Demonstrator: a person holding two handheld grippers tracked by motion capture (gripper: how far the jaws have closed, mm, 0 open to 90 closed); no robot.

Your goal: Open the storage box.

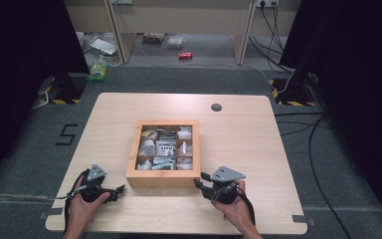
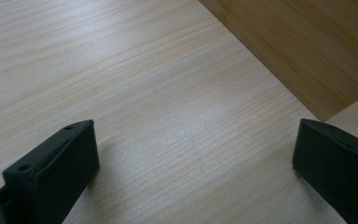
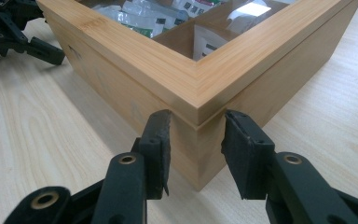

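Observation:
A square wooden box (image 1: 163,180) with a clear lid sits mid-table; its compartments hold small packets (image 1: 165,148). My right gripper (image 1: 202,180) is at the box's near right corner. In the right gripper view its jaws straddle that corner of the box (image 3: 196,84), one pad close along each wall at the lid seam, and I see no firm squeeze. The right gripper (image 3: 196,116) stands open. My left gripper (image 1: 118,189) rests on the table left of the box, open wide over bare wood (image 2: 196,140), with the box's wall (image 2: 307,42) ahead of it.
A dark round grommet (image 1: 216,107) sits in the table's far side. The light wood table (image 1: 258,149) has free surface all round the box. On the floor beyond lie a red can (image 1: 185,55) and a green bottle (image 1: 98,69).

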